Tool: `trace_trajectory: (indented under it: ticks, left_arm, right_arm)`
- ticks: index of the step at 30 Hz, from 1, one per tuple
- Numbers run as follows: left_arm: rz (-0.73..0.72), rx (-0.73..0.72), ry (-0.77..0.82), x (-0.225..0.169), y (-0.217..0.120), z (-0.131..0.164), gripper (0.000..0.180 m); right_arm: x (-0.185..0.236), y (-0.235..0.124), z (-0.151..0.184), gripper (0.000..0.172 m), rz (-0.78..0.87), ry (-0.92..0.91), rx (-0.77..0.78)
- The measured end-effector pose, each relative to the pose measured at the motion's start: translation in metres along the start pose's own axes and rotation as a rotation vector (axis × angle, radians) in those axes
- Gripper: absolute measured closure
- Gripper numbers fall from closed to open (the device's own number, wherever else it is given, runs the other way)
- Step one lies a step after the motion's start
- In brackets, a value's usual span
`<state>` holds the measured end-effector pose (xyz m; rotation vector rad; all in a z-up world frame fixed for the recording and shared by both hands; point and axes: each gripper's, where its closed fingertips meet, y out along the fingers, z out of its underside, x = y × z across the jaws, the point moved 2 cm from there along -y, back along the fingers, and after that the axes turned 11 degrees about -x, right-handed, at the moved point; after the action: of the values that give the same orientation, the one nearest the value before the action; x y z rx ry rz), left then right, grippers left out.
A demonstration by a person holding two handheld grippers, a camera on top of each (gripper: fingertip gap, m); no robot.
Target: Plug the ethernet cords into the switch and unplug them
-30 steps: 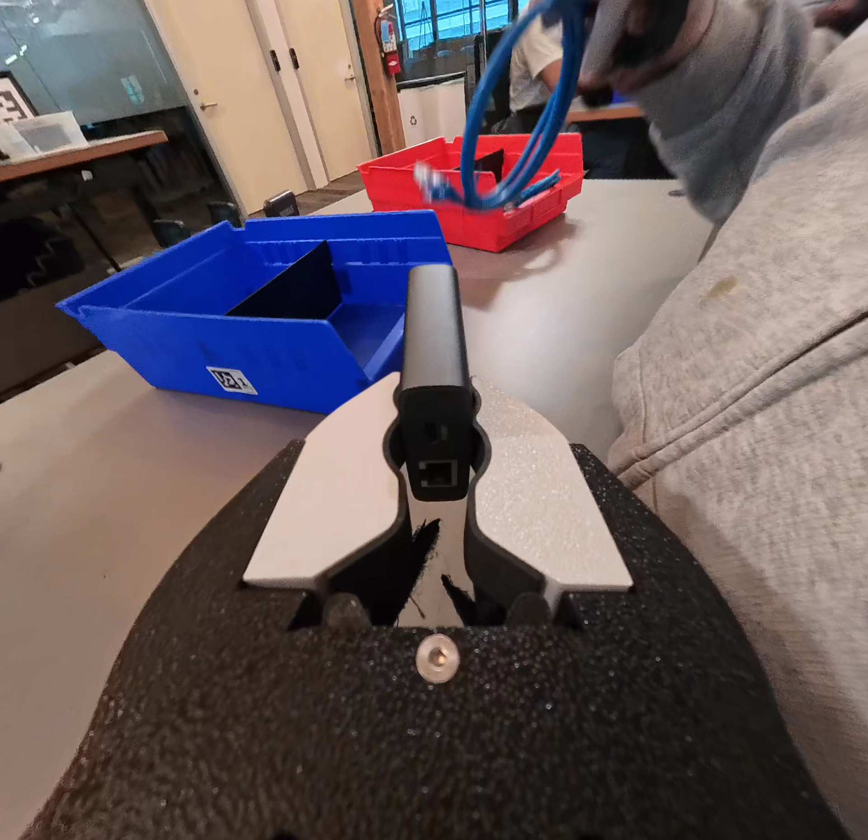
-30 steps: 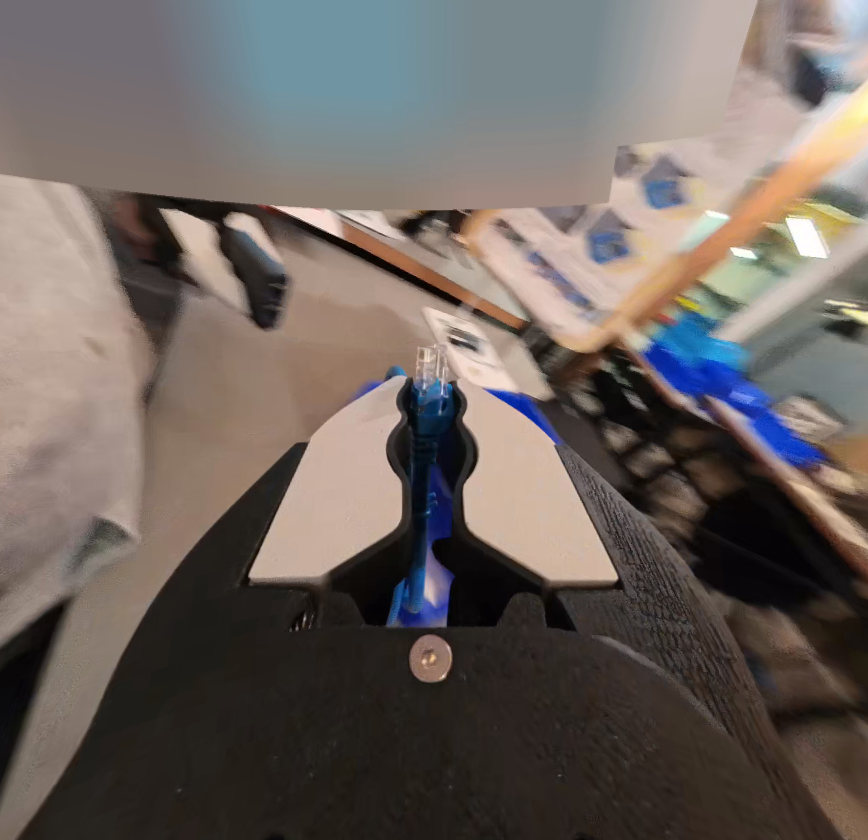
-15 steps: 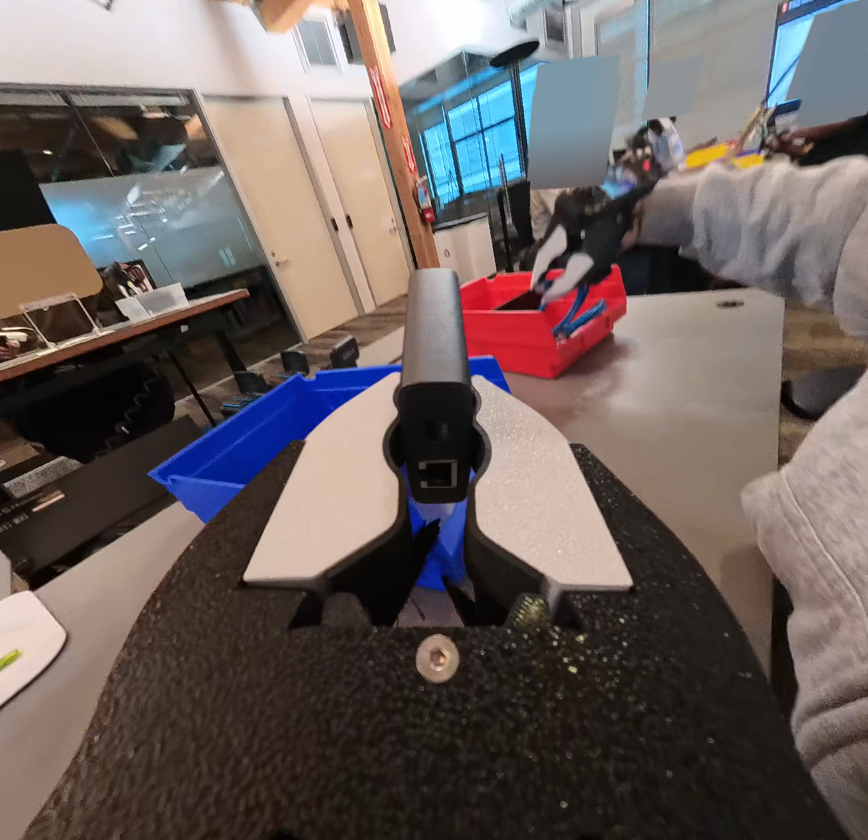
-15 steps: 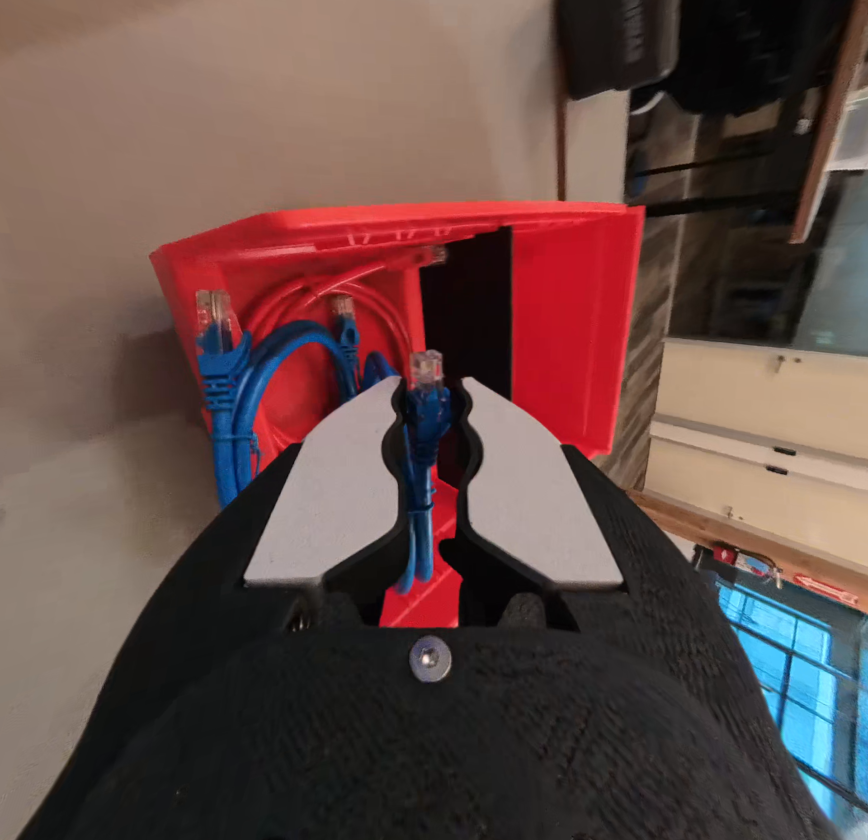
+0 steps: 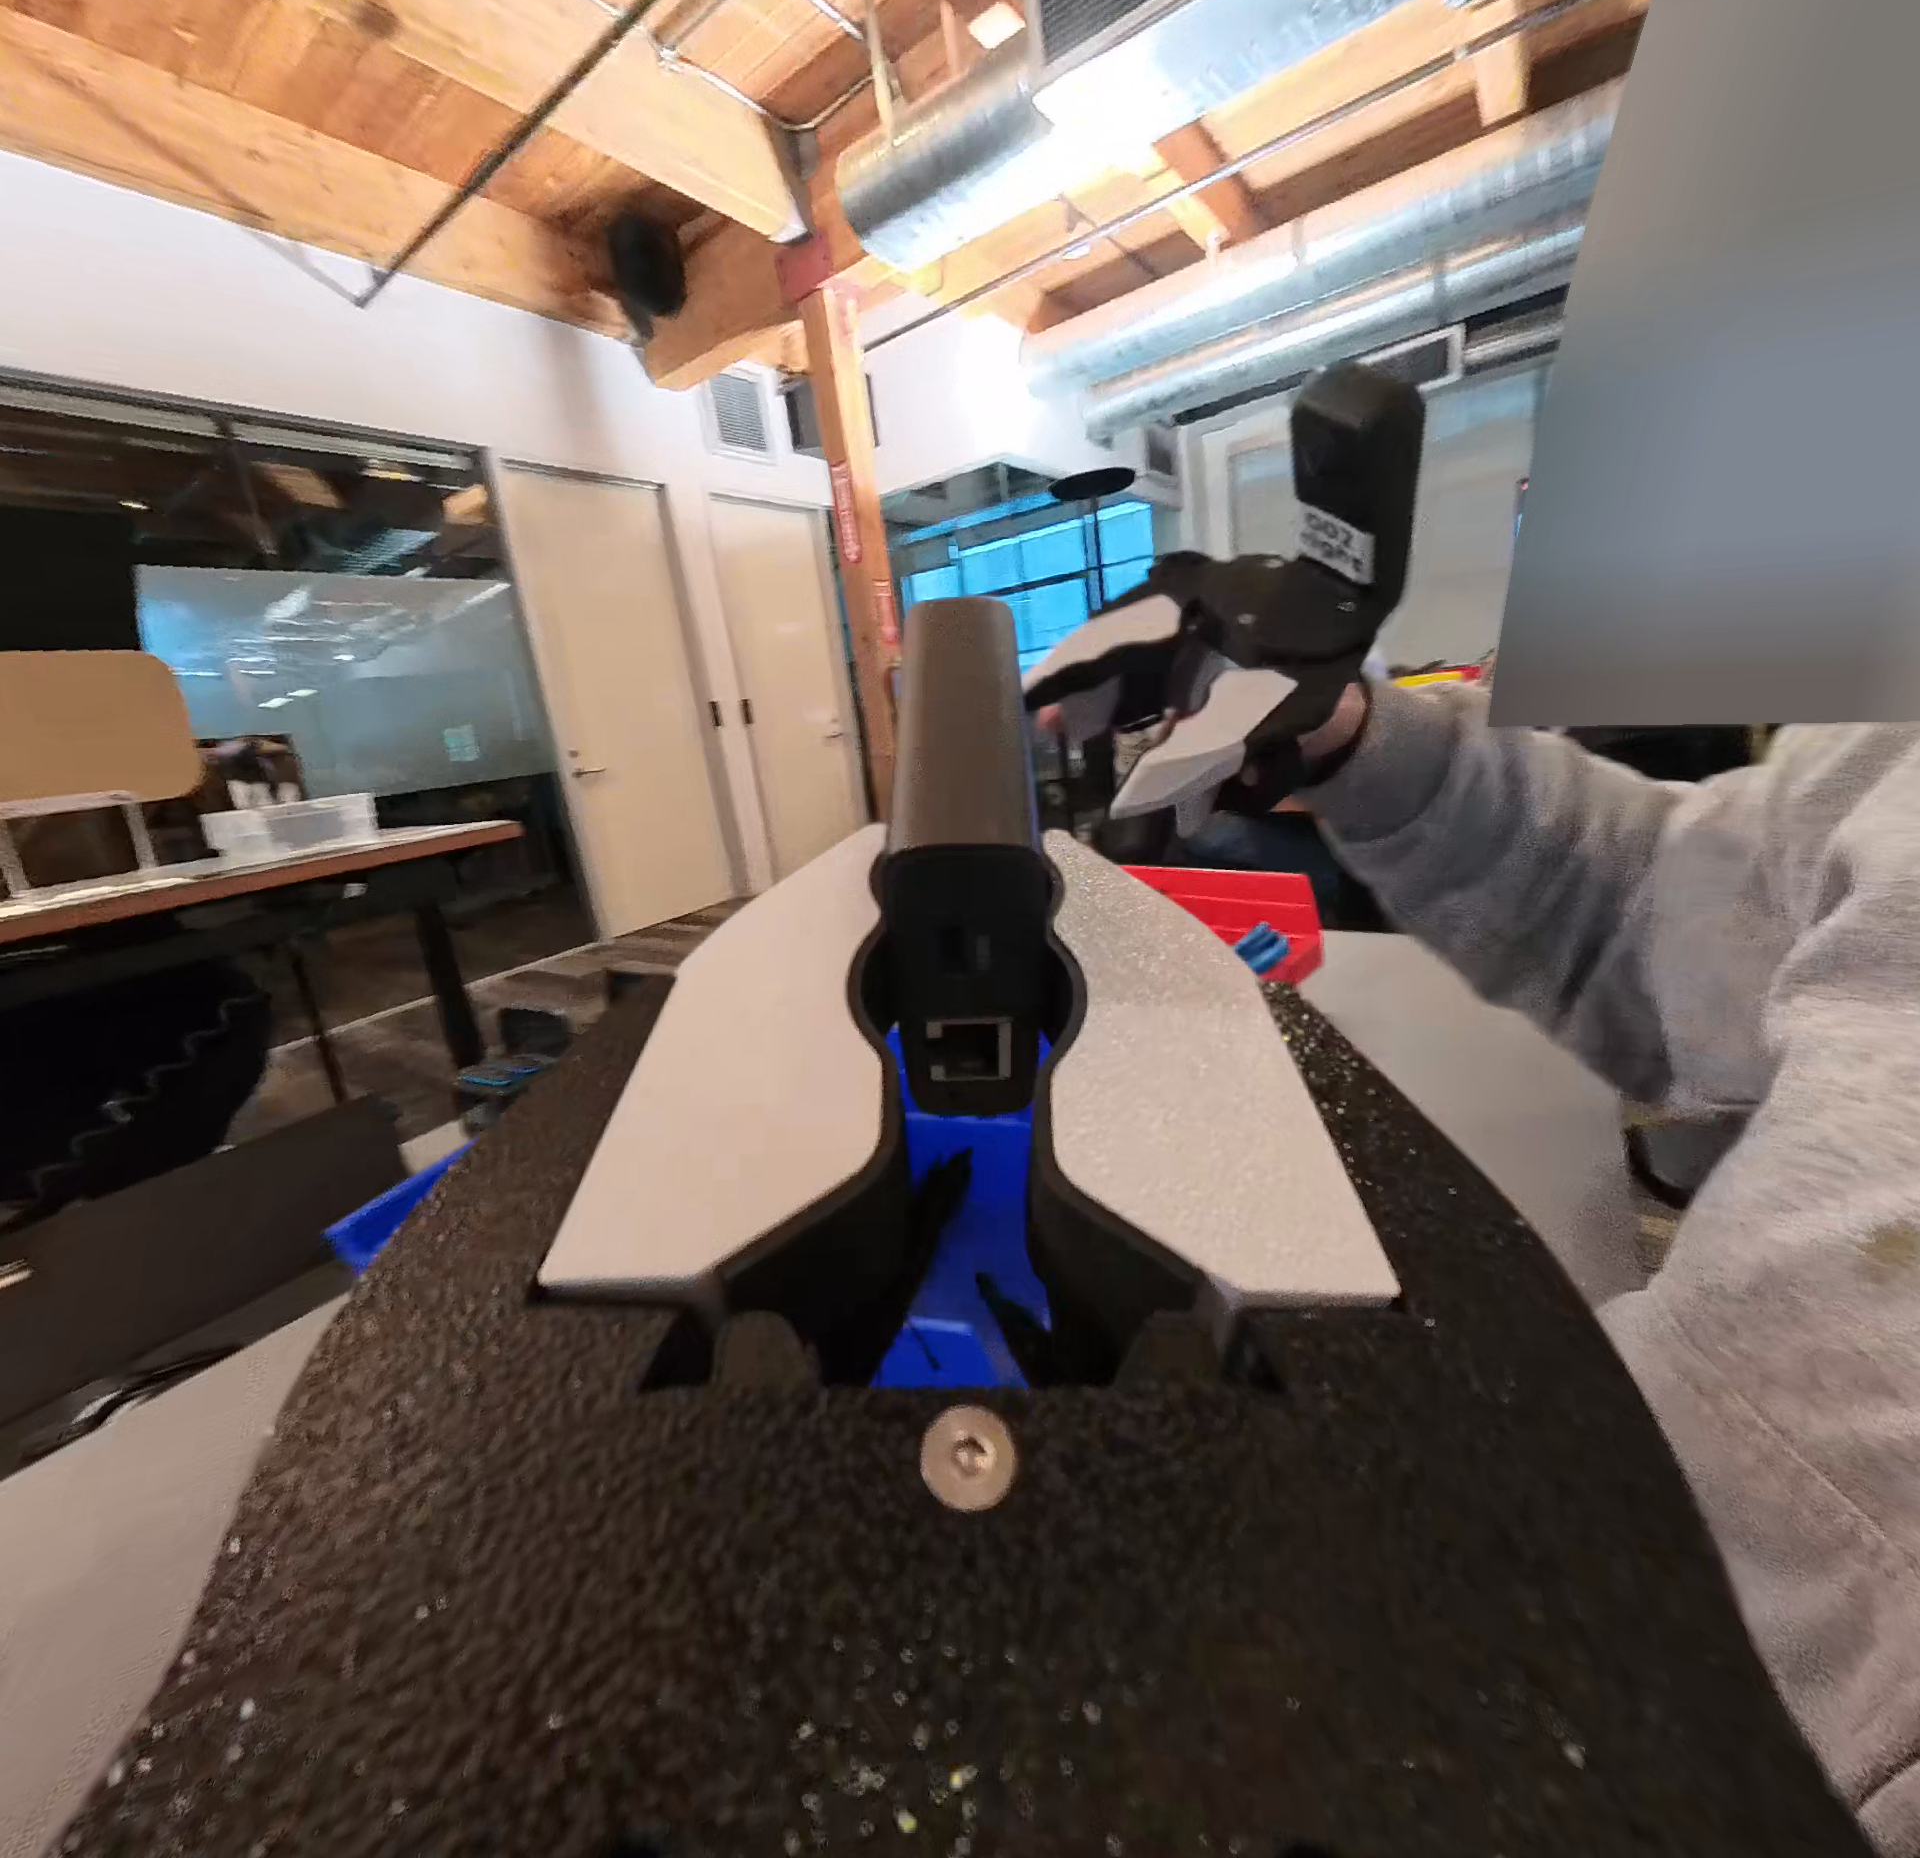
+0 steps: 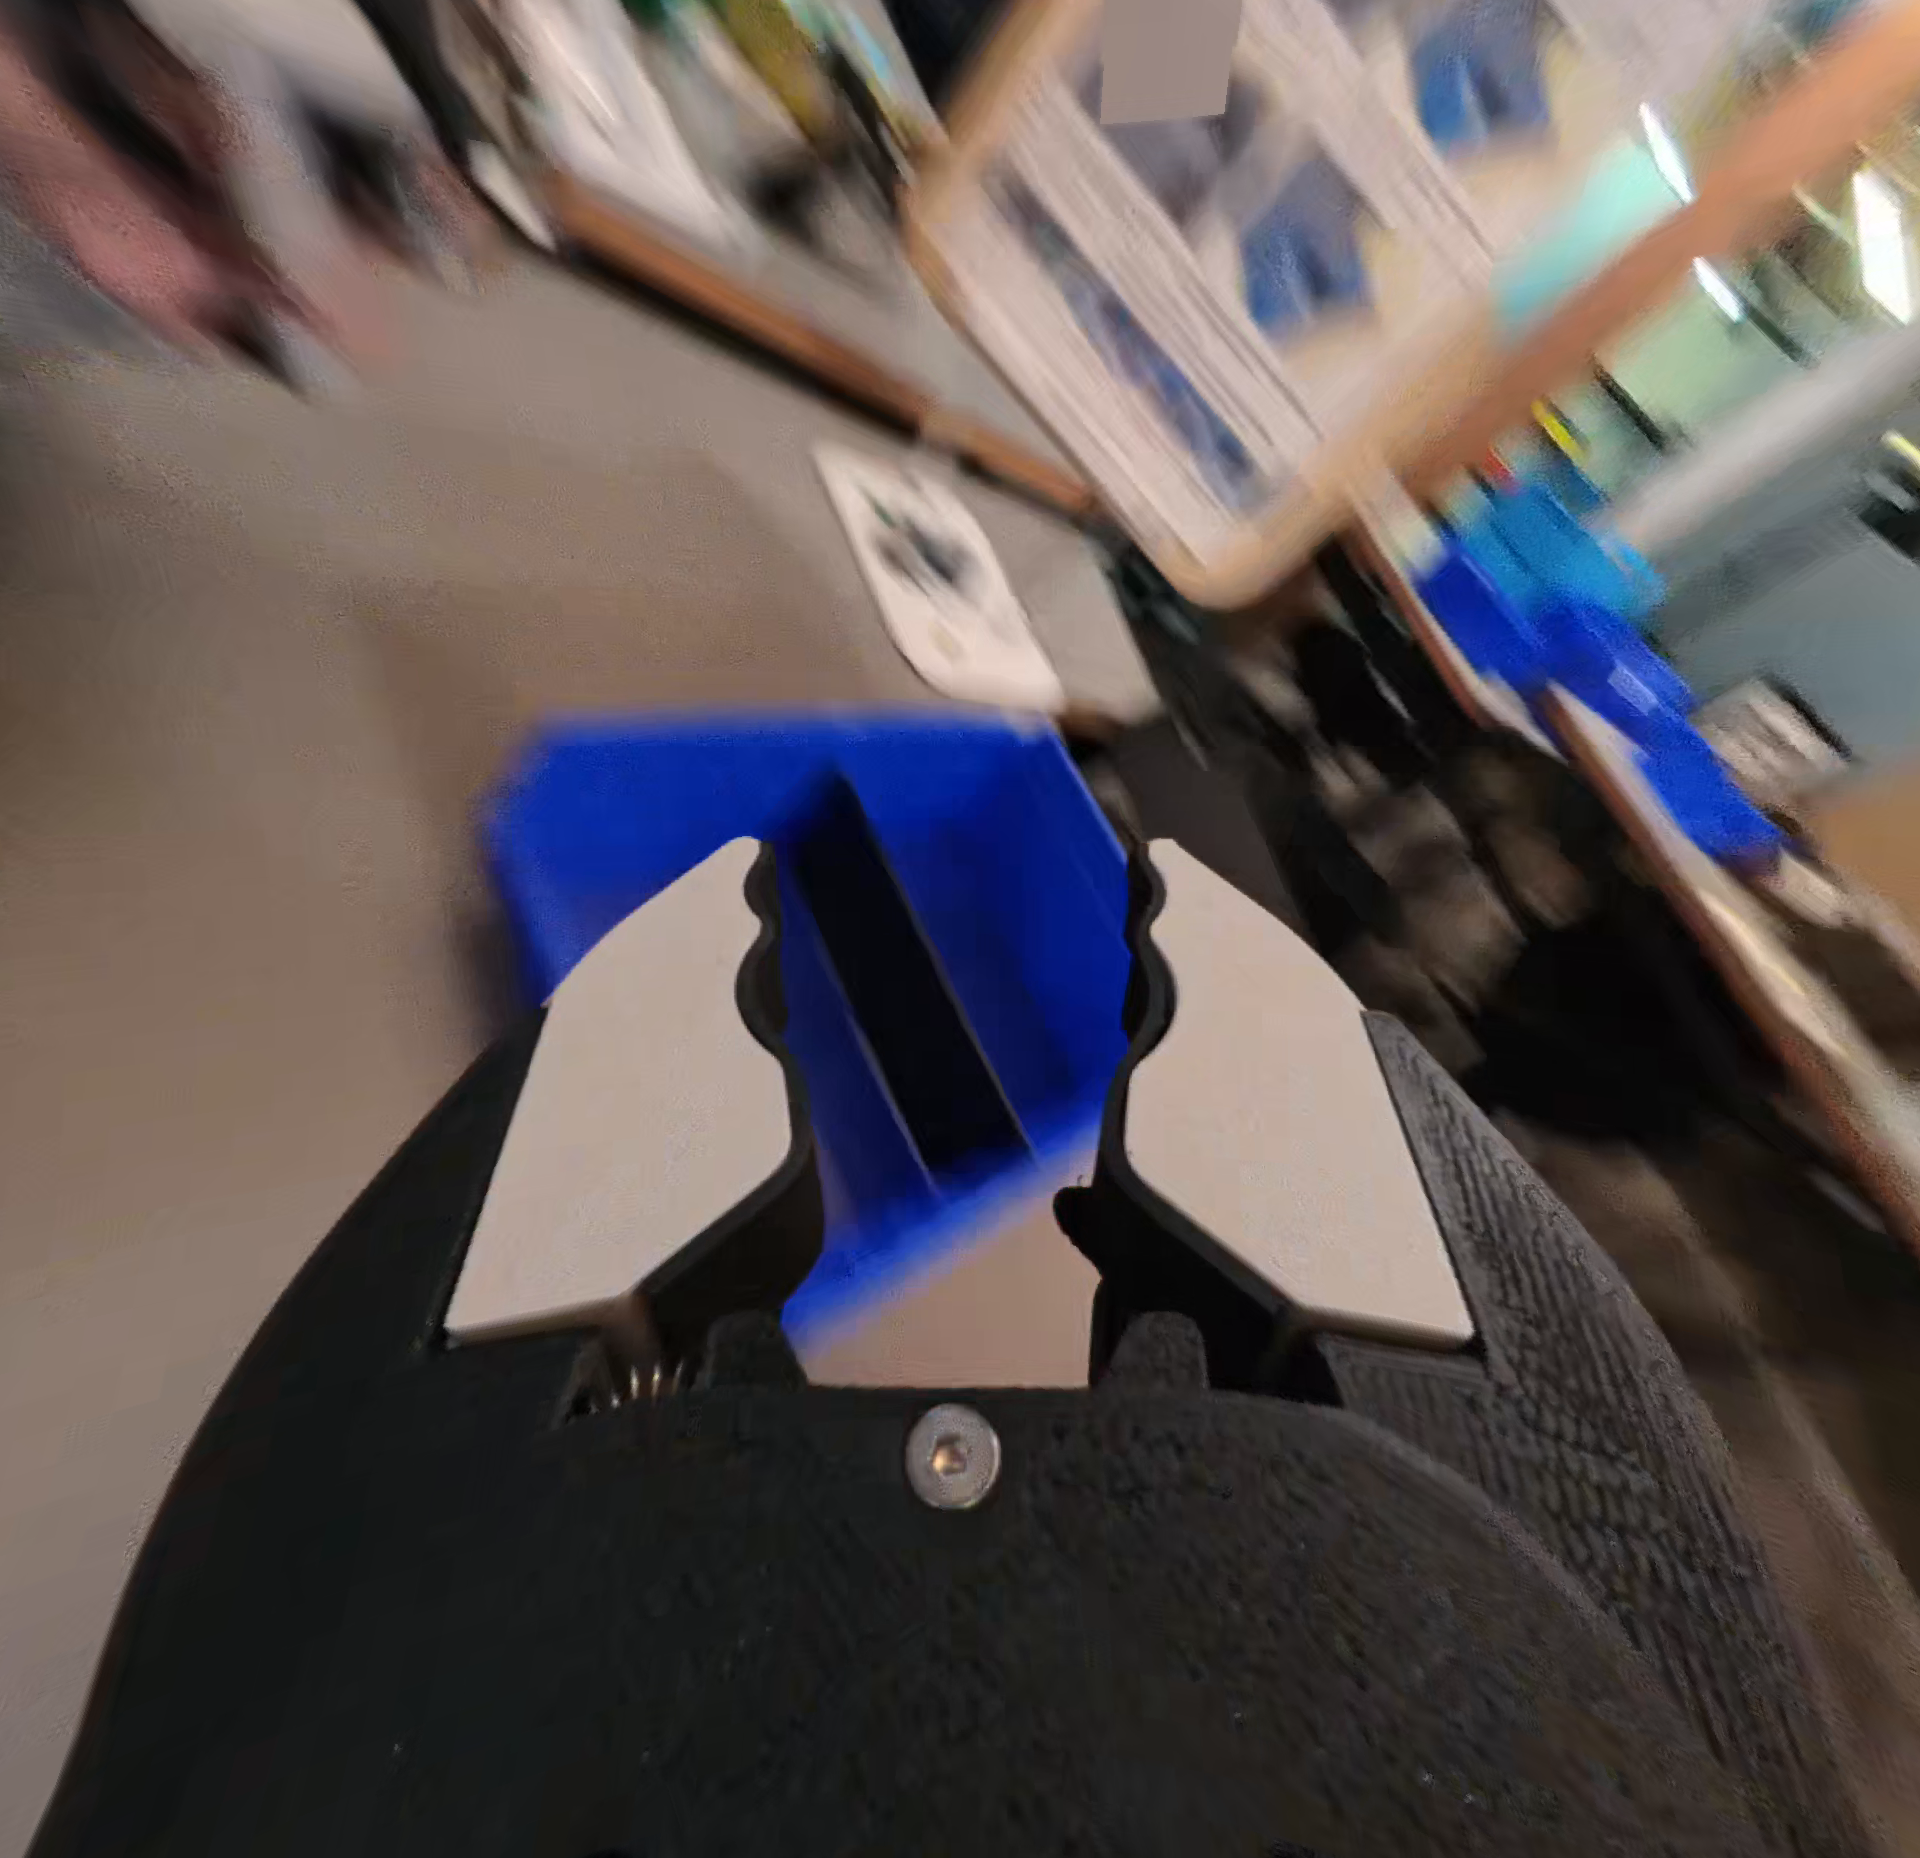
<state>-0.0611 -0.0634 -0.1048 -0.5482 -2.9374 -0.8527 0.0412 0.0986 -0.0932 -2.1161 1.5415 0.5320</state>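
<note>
My left gripper (image 5: pixel 961 858) is shut on a black ethernet switch (image 5: pixel 958 728). It holds the switch upright in the air, with one port facing the camera. My right gripper (image 6: pixel 951 852) is open and empty, and its view is blurred by motion. It also shows in the left wrist view (image 5: pixel 1081 748), raised in the air to the right of the switch with its jaws apart and nothing between them. Blue ethernet cords (image 5: pixel 1262 946) lie in the red bin (image 5: pixel 1226 889) behind my left gripper.
A blue bin (image 6: pixel 644 821) with a black divider stands on the grey table (image 6: pixel 208 769) below my right gripper, and shows under my left gripper too (image 5: pixel 364 1226). A white sheet (image 6: pixel 935 582) lies beyond it. A grey sleeve (image 5: pixel 1558 925) crosses the right side. The left gripper's tips are roughly 20 cm from the right gripper's.
My right gripper let go of the blue cord at the red bin, opened, and swung up and away towards the blue bin. My left gripper tilted upward, still gripping the switch.
</note>
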Motion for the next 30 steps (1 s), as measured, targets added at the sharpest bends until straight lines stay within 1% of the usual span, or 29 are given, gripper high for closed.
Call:
trace_trajectory:
  ticks: [1, 3, 5, 8, 10, 11, 12, 13, 14, 16, 18, 19, 20, 22, 23, 24, 25, 26, 27, 28, 30]
  left_arm:
    - [0.029, 0.004, -0.025, -0.004, 0.004, 0.005, 0.159]
    - [0.085, 0.028, -0.051, -0.013, 0.011, 0.015, 0.159]
    - [0.14, 0.059, -0.058, -0.023, 0.016, 0.025, 0.159]
    - [0.203, 0.115, -0.044, -0.034, 0.018, 0.037, 0.159]
    - [0.25, 0.157, -0.024, -0.042, 0.018, 0.043, 0.158]
    - [0.271, 0.177, -0.018, -0.046, 0.018, 0.047, 0.158]
    - [0.273, 0.191, -0.015, -0.047, 0.019, 0.049, 0.158]
    - [0.276, 0.197, -0.021, -0.047, 0.02, 0.051, 0.159]
    - [0.288, 0.2, -0.057, -0.049, 0.02, 0.052, 0.159]
    - [0.335, 0.244, -0.132, -0.058, 0.021, 0.058, 0.153]
    - [0.331, 0.314, -0.105, -0.062, 0.02, 0.068, 0.126]
    - [0.312, 0.347, -0.072, -0.06, 0.018, 0.073, 0.112]
    - [0.287, 0.363, -0.041, -0.058, 0.016, 0.077, 0.104]
    - [0.228, 0.365, -0.011, -0.05, 0.012, 0.08, 0.093]
    - [0.196, 0.363, -0.011, -0.046, 0.01, 0.081, 0.092]
    - [0.161, 0.355, -0.014, -0.04, 0.008, 0.082, 0.092]
    - [0.124, 0.342, -0.022, -0.035, 0.007, 0.083, 0.093]
    - [0.09, 0.325, -0.038, -0.029, 0.007, 0.083, 0.094]
    - [0.058, 0.304, -0.063, -0.023, 0.007, 0.082, 0.094]
    - [0.031, 0.281, -0.091, -0.018, 0.008, 0.082, 0.095]
    - [-0.001, 0.256, -0.153, -0.012, 0.01, 0.083, 0.095]
  right_arm:
    - [0.019, 0.018, -0.02, 0.114, -0.087, 0.045, -0.101]
    - [0.048, 0.044, -0.046, 0.115, -0.228, 0.093, -0.21]
    - [0.067, 0.061, -0.058, 0.115, -0.333, 0.128, -0.243]
    - [0.085, 0.075, -0.065, 0.12, -0.471, 0.215, -0.249]
    - [0.089, 0.079, -0.063, 0.132, -0.511, 0.229, -0.242]
    - [0.092, 0.079, -0.061, 0.135, -0.539, 0.232, -0.239]
    - [0.097, 0.076, -0.06, 0.148, -0.582, 0.239, -0.235]
    - [0.098, 0.075, -0.058, 0.153, -0.595, 0.258, -0.233]
    - [0.099, 0.072, -0.056, 0.153, -0.599, 0.281, -0.228]
    - [0.101, 0.063, -0.046, 0.154, -0.596, 0.276, -0.211]
    - [0.087, 0.049, -0.029, 0.153, -0.497, 0.224, -0.176]
    - [0.071, 0.038, -0.019, 0.153, -0.417, 0.199, -0.152]
    - [0.046, 0.023, -0.008, 0.153, -0.309, 0.179, -0.124]
    - [-0.025, -0.024, 0.026, 0.153, -0.003, 0.102, 0.003]
    - [-0.066, -0.056, 0.051, 0.154, 0.172, 0.042, 0.116]
    - [-0.101, -0.091, 0.079, 0.153, 0.315, -0.01, 0.261]
    - [-0.129, -0.124, 0.111, 0.153, 0.403, -0.029, 0.426]
    - [-0.149, -0.152, 0.145, 0.153, 0.443, 0.002, 0.586]
    - [-0.162, -0.173, 0.179, 0.153, 0.448, 0.06, 0.724]
    - [-0.171, -0.188, 0.209, 0.153, 0.437, 0.112, 0.828]
    - [-0.181, -0.202, 0.261, 0.152, 0.403, 0.19, 0.963]
